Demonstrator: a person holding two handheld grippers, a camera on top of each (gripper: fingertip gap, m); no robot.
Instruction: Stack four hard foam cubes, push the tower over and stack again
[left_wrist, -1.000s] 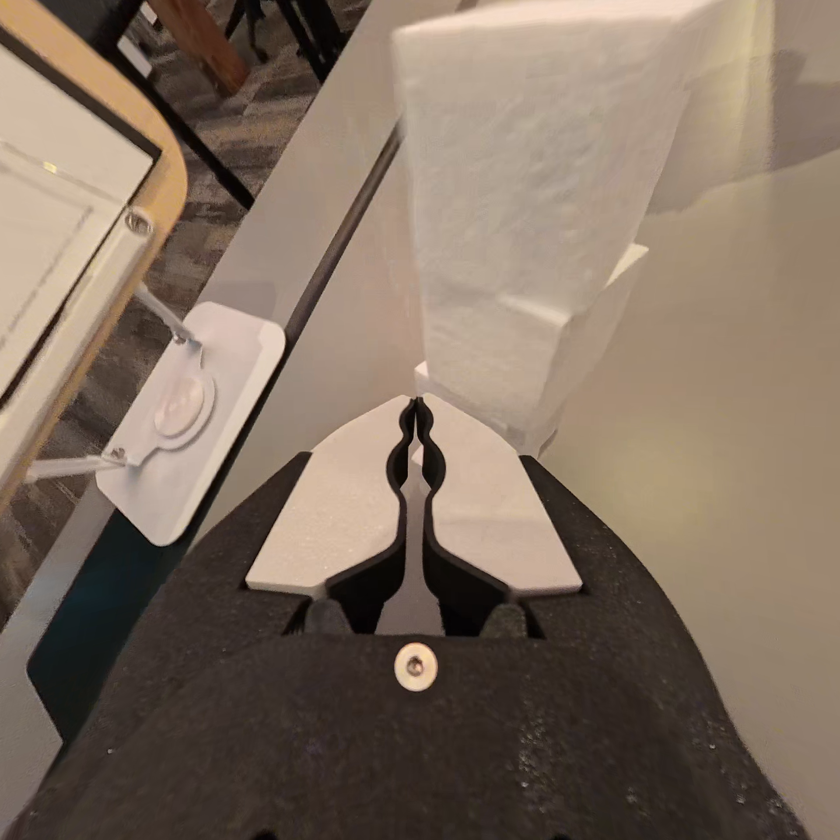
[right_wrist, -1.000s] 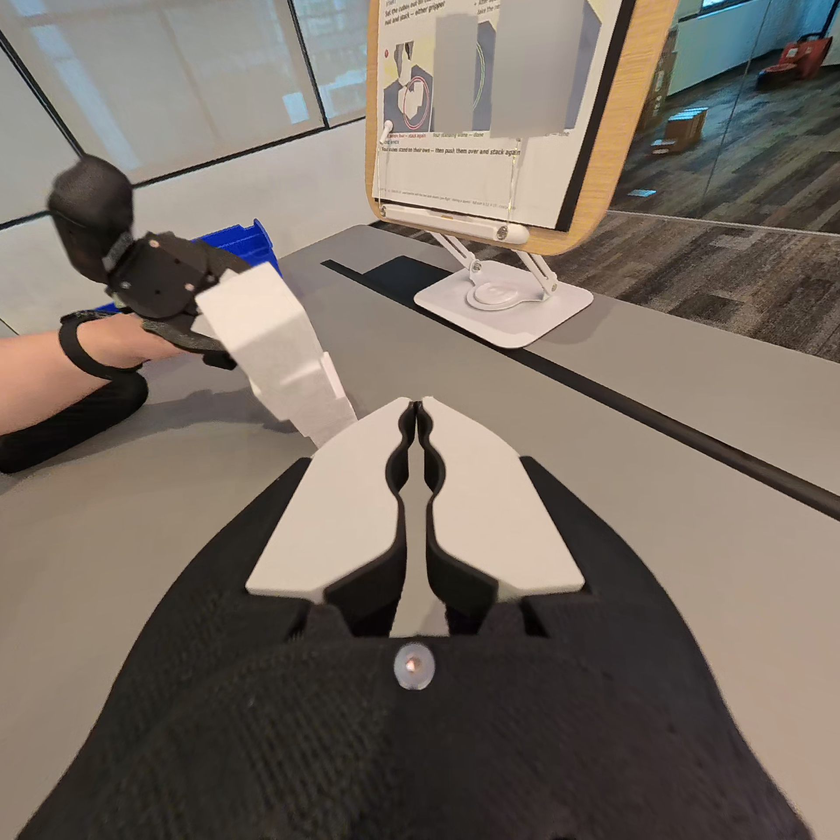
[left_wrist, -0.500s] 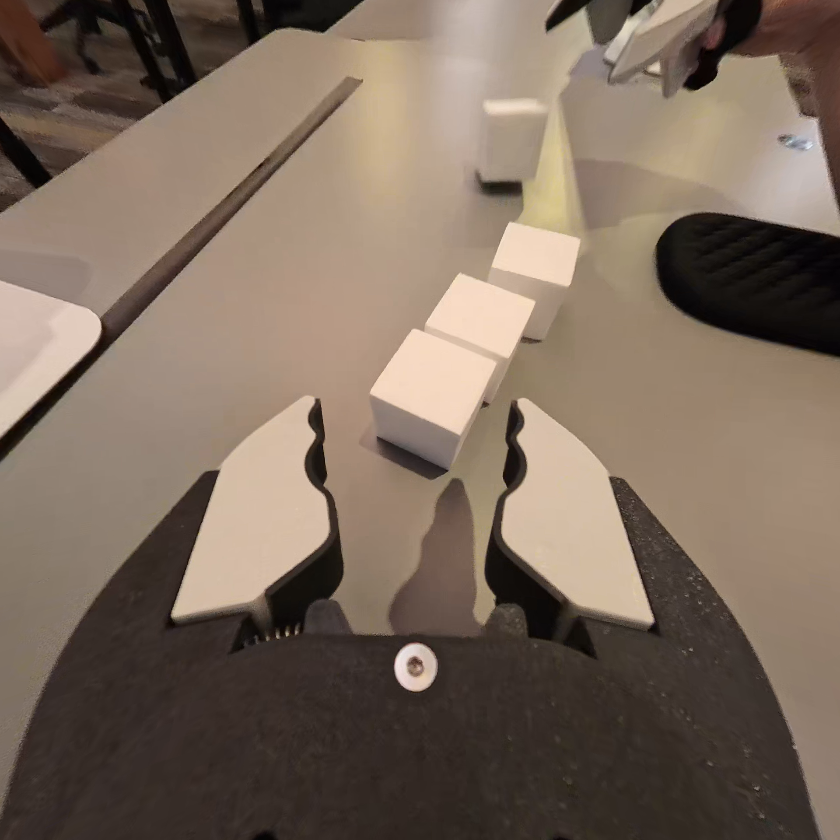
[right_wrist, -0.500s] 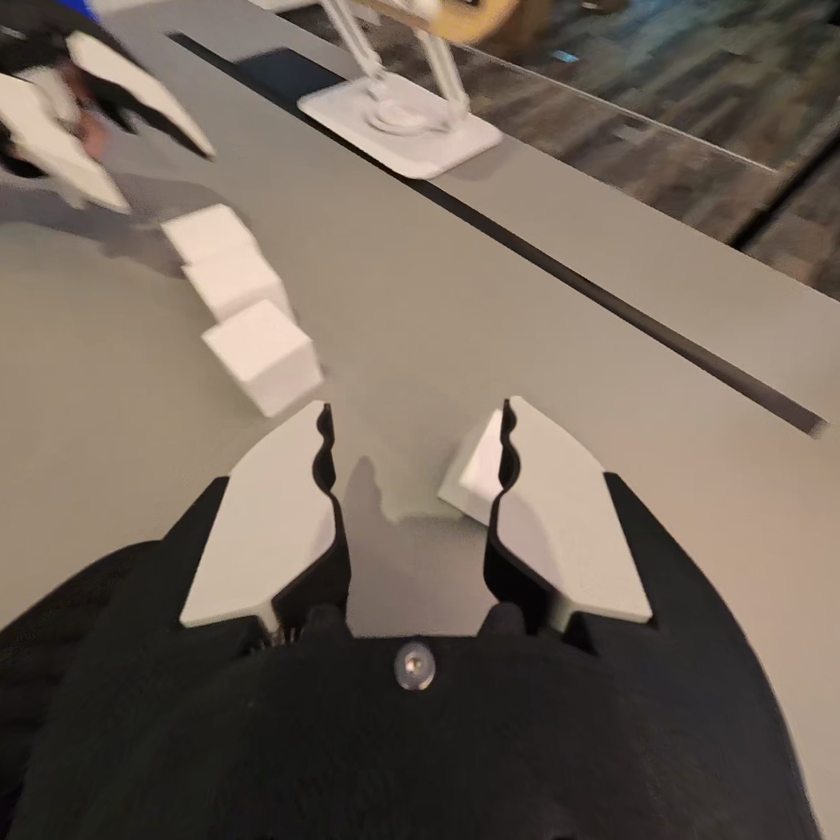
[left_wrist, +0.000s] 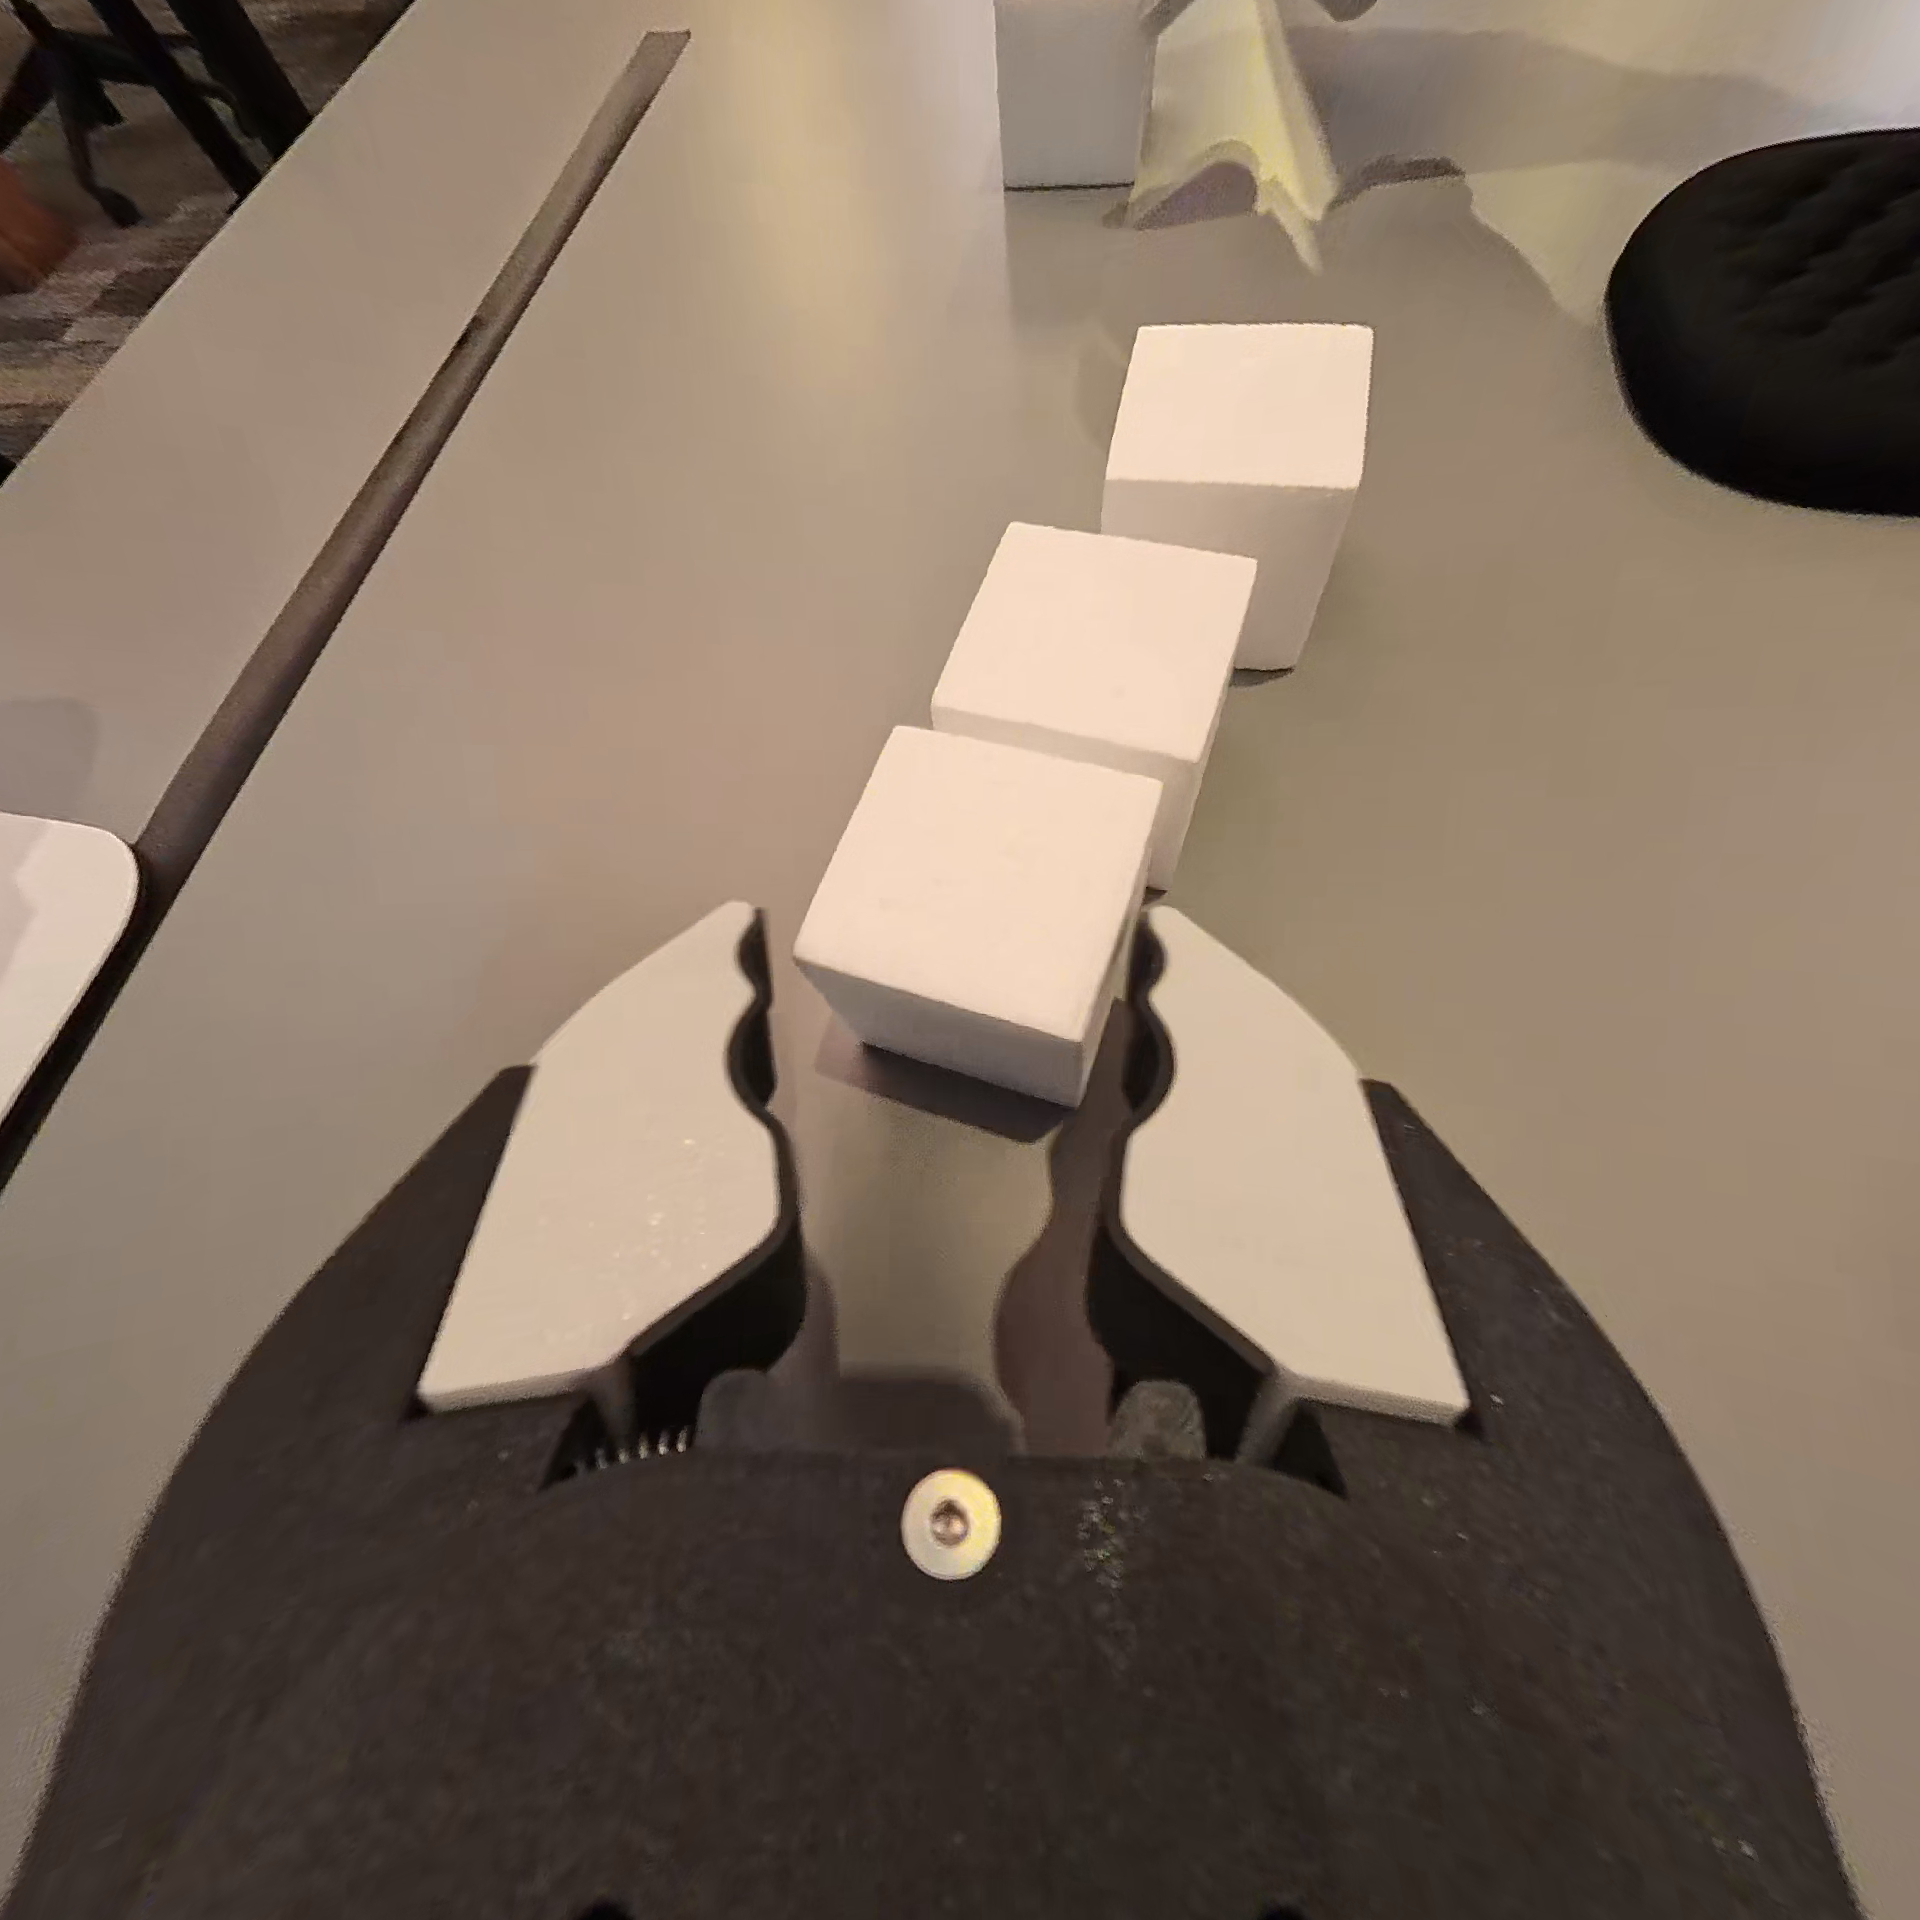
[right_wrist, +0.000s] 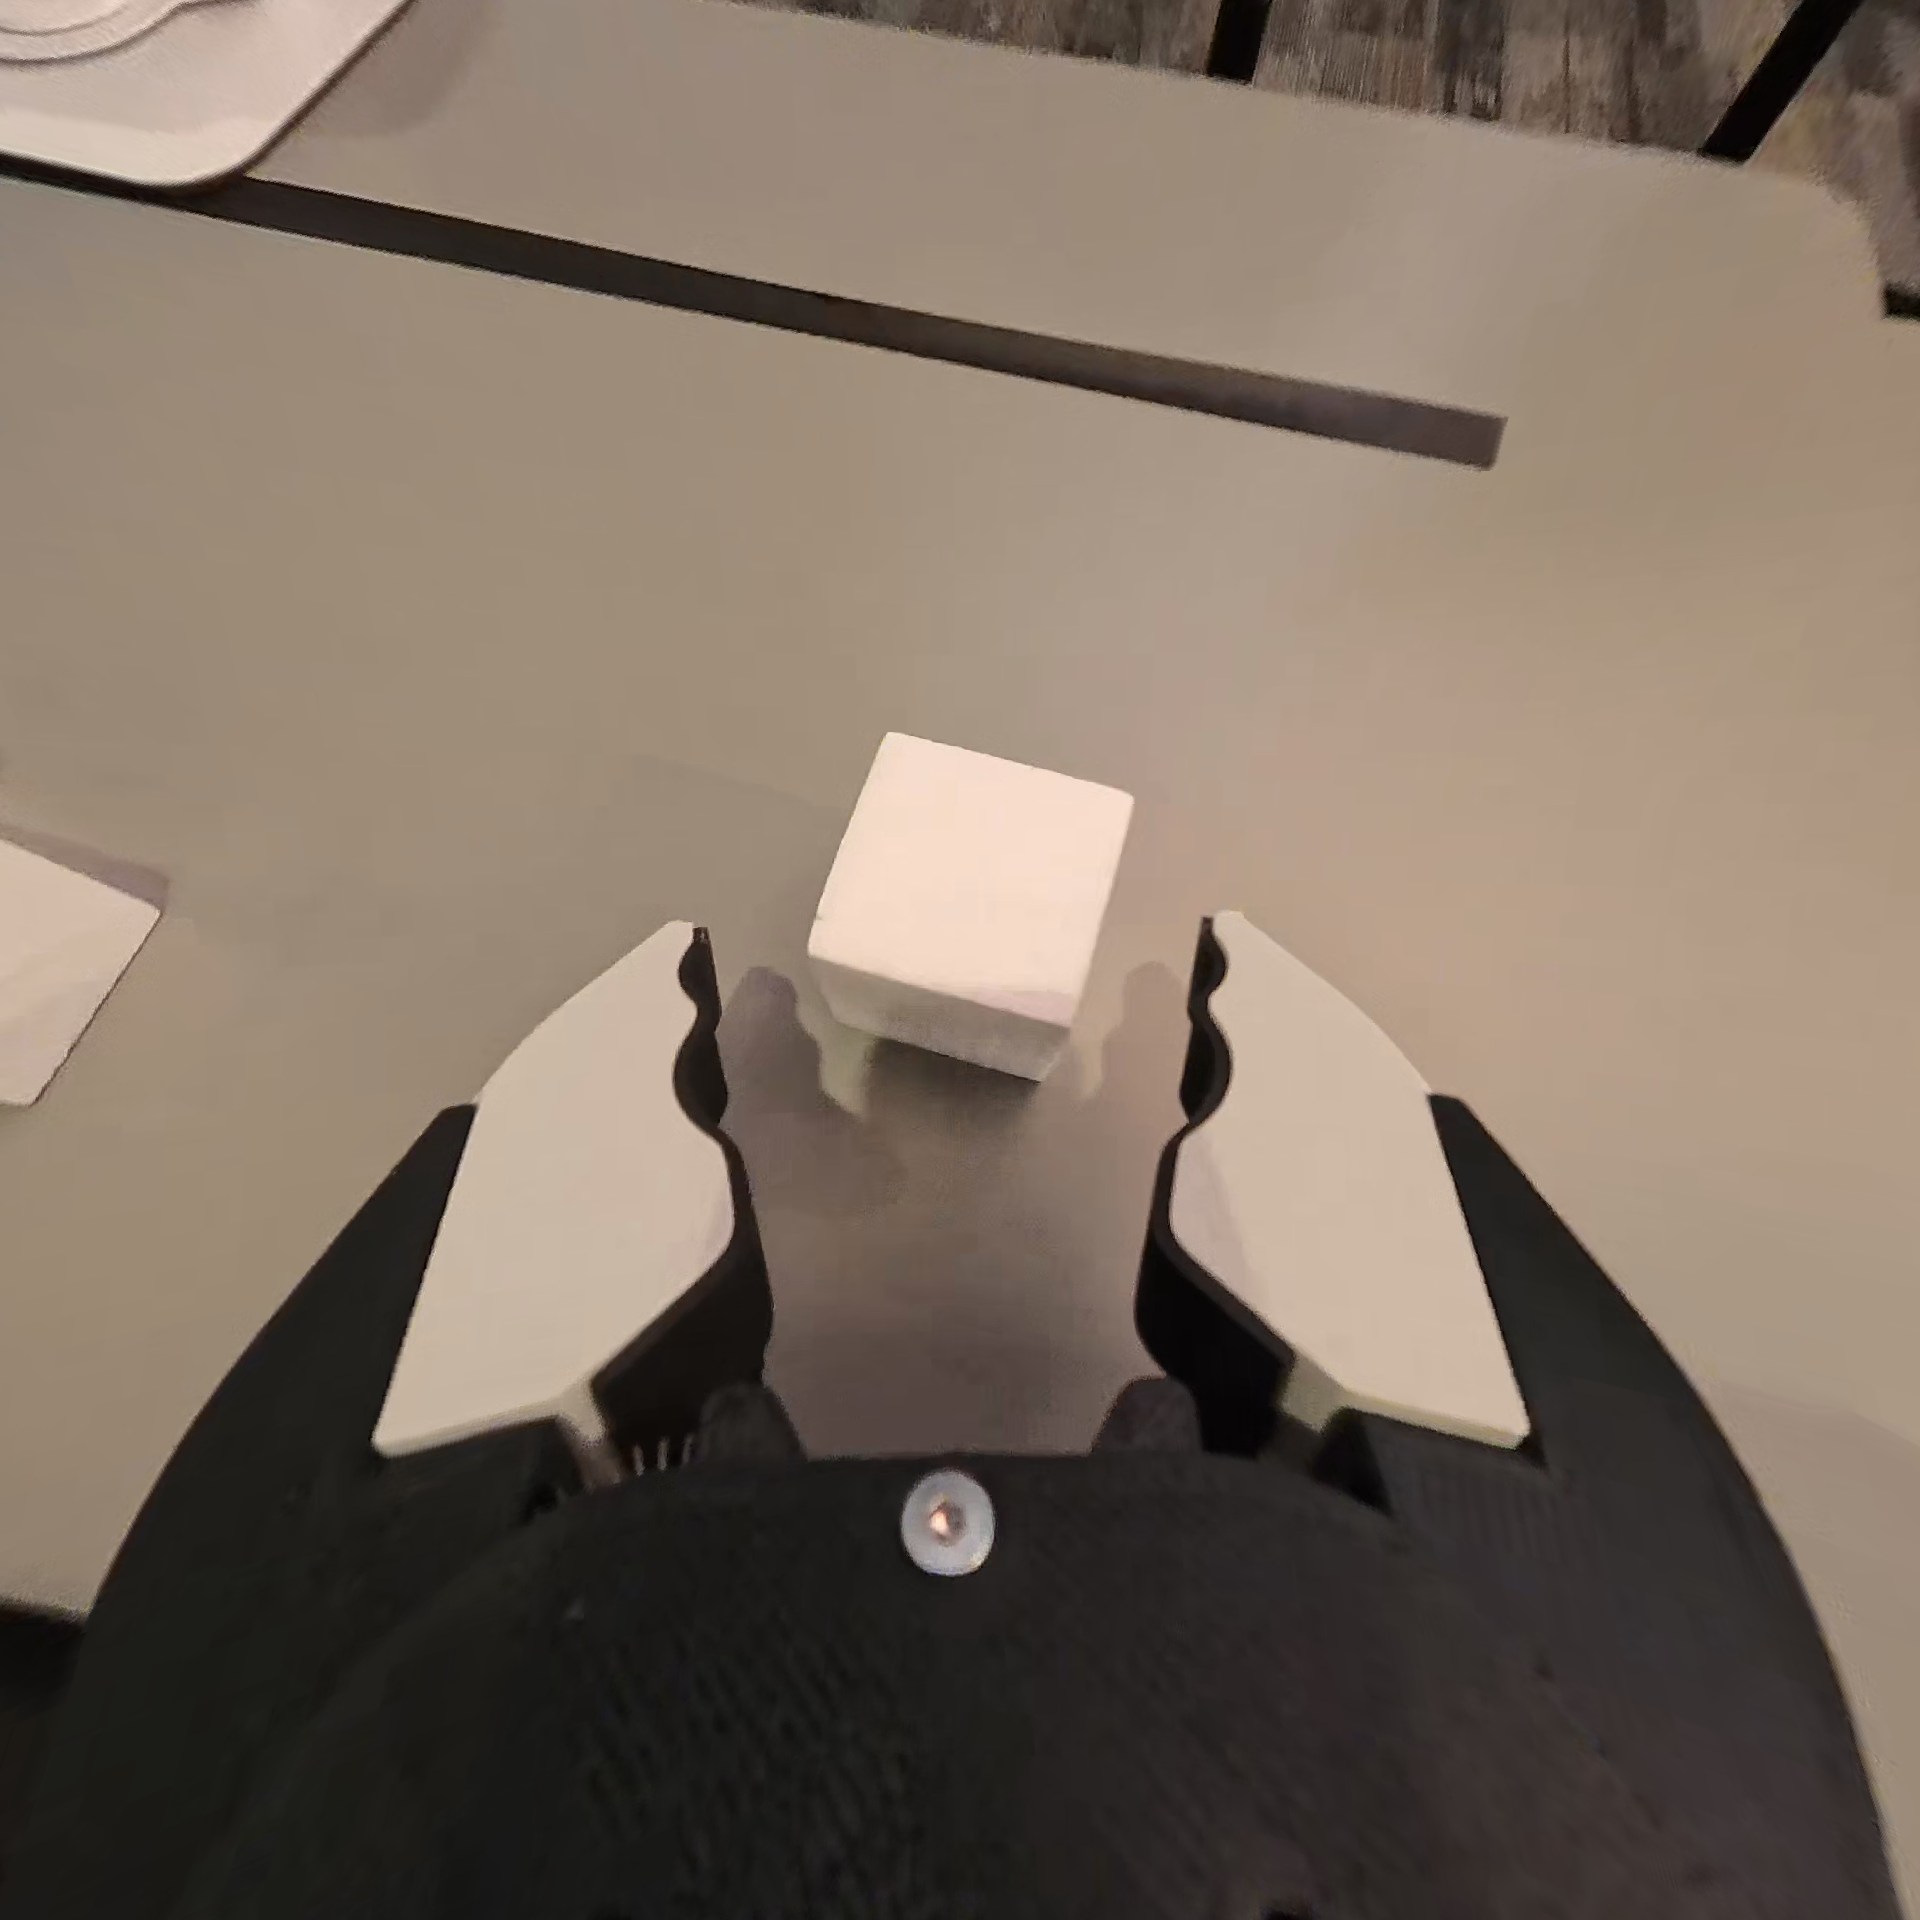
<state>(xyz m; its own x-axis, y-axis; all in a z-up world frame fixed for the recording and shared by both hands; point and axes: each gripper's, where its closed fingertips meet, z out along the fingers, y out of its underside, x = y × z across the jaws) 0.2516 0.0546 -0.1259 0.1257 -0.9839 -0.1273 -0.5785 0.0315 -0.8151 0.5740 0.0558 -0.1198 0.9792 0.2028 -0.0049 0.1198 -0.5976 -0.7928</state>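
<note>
On the grey table (left_wrist: 520, 644), four white cubes (left_wrist: 977, 914), both hand-held grippers (left_wrist: 951, 925) (right_wrist: 951, 935) spread apart, empty.

The setting is an office or meeting-room workspace. The work surface is a large, smooth grey desk (left_wrist: 520, 644) with rounded corners and a long dark recessed cable channel (right_wrist: 935, 343) along its centre line. Beyond the desk edge the floor is covered with mottled grey patterned carpet (left_wrist: 94, 270), on which dark chair legs (left_wrist: 177, 94) stand. A white flat stand base with rounded corners (right_wrist: 135, 83) rests on the desk. A black quilted pad (left_wrist: 1787, 322) lies at the desk's right side.
</note>
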